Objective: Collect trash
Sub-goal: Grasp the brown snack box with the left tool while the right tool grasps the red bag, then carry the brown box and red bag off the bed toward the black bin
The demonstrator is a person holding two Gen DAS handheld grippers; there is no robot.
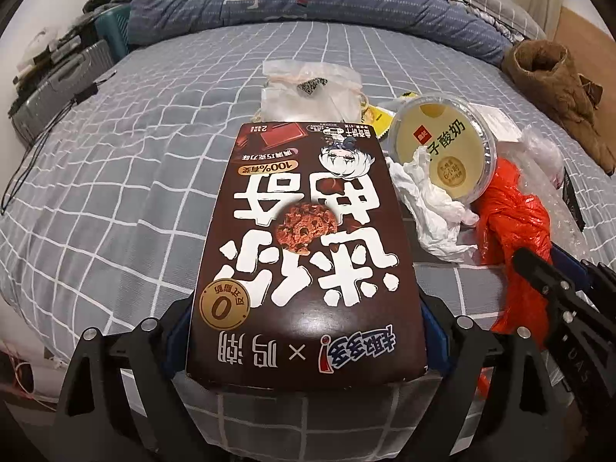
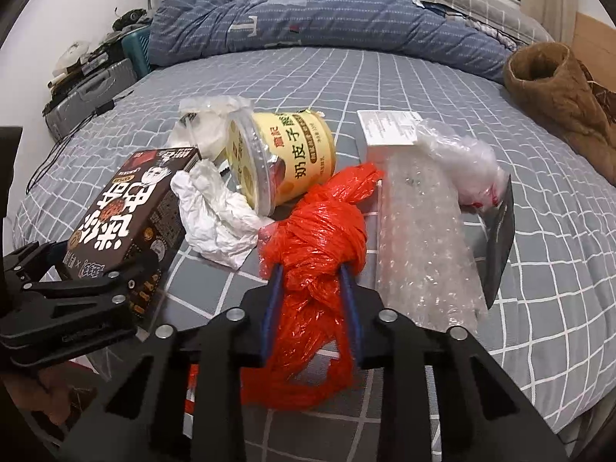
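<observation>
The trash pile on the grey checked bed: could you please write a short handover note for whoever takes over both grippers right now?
Left gripper: jaws wide, one on each side of the brown cardboard cookie box; whether they press it cannot be told.
Right gripper: blue pads pinching the knotted orange plastic bag, which is on the grey checked bedsheet.
Loose on the bed: yellow yogurt tub on its side, crumpled white tissue, bubble wrap, white carton, clear plastic bags.
Done: nothing visibly collected.
Left: lift bag and box, then gather the rest; no bin is in view.
</observation>
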